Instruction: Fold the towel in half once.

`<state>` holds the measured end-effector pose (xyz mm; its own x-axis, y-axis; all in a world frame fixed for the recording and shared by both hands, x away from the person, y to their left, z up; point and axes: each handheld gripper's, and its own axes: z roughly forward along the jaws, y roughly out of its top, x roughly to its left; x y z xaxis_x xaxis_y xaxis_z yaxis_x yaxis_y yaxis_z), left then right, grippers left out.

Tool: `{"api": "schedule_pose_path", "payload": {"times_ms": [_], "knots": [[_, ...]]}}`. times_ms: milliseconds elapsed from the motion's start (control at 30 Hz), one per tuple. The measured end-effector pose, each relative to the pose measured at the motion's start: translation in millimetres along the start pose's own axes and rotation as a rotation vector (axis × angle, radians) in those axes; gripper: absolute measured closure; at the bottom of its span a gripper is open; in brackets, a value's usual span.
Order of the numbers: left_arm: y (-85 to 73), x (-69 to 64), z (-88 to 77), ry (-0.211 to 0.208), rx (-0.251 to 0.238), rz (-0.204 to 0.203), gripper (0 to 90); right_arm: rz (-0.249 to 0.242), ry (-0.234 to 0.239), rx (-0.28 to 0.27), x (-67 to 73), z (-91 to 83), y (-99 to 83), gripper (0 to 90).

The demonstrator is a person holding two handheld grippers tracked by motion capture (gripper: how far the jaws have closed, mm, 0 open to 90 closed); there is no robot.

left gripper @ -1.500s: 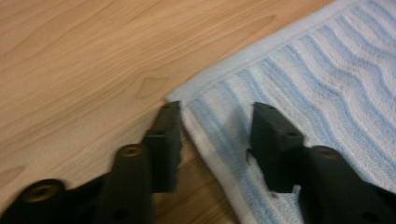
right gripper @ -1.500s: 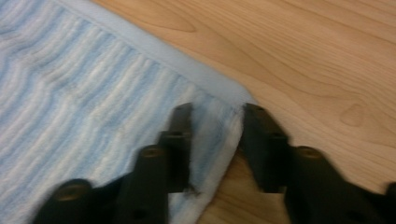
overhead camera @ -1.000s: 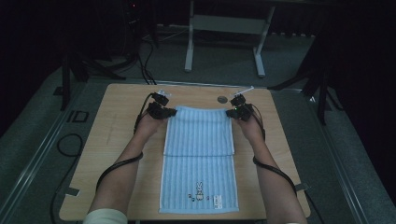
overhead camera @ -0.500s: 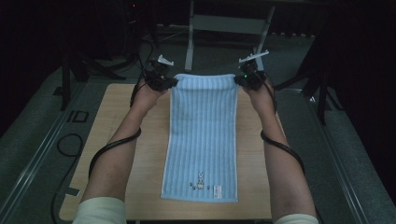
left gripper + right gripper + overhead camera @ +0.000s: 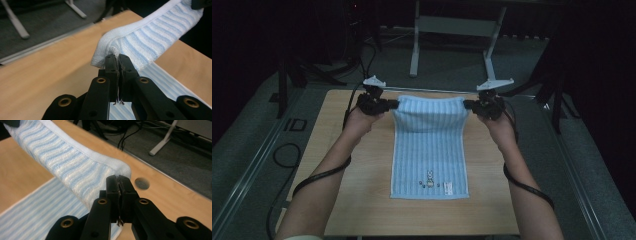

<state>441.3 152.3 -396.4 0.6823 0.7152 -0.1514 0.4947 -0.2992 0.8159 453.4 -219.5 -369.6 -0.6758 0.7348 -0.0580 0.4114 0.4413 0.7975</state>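
Note:
A light blue striped towel (image 5: pixel 430 145) hangs from its far edge, held up above the wooden table (image 5: pixel 362 200); its near end with a small printed motif still lies on the table. My left gripper (image 5: pixel 392 105) is shut on the towel's far left corner (image 5: pixel 110 48). My right gripper (image 5: pixel 468 104) is shut on the far right corner (image 5: pixel 120 170). In the left gripper view the jaws (image 5: pixel 117 62) pinch the white hem. The right gripper view has its jaws (image 5: pixel 117 182) clamped on the hem as well.
A round hole (image 5: pixel 142 183) is in the tabletop near the right corner. Grey desk legs (image 5: pixel 452 30) and cables (image 5: pixel 362 55) stand on the floor beyond the table's far edge. A metal rail (image 5: pixel 252 165) runs along the table's left side.
Both grippers have risen and moved away from the person, lifting the towel's far edge off the table. The towel, folded double before, has been drawn out to full length.

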Motion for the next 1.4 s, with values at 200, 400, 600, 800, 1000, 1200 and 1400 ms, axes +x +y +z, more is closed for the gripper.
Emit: {"api": "schedule_pose_path", "payload": {"times_ms": [200, 400, 600, 800, 1000, 1200, 1400], "knots": [[-39.1, -13.9, 2.6, -0.083, 0.013, -0.041, 86.5, -0.019, 0.025, 0.008, 15.9, -6.3, -37.5, 87.8], [-77.0, -37.1, 1.4, -0.118, 0.047, -0.02, 86.4, -0.015, 0.081, 0.036, 33.8, -7.2, -89.9, 87.5], [-104.2, -56.7, -2.0, -0.143, 0.04, -0.015, 86.3, -0.004, 0.125, 0.061, 42.3, -8.8, -121.9, 87.4], [-141.1, -51.0, 20.9, -0.153, 0.126, -0.071, 86.1, -0.005, 0.16, 0.123, 54.4, 6.4, -154.8, 87.3], [-156.8, -47.1, 43.4, -0.154, 0.23, -0.083, 86.0, 0.029, 0.18, 0.204, 52.4, 32.0, -173.4, 87.3], [-143.7, -45.7, 40.2, -0.137, 0.209, -0.08, 86.0, 0.025, 0.173, 0.217, 49.6, 38.4, -165.7, 87.4], [-132.3, -82.2, -11.6, -0.224, 0.08, 0.066, 77.9, -0.005, 0.158, 0.01, 63.5, -35.7, -143.3, 83.5]]}}
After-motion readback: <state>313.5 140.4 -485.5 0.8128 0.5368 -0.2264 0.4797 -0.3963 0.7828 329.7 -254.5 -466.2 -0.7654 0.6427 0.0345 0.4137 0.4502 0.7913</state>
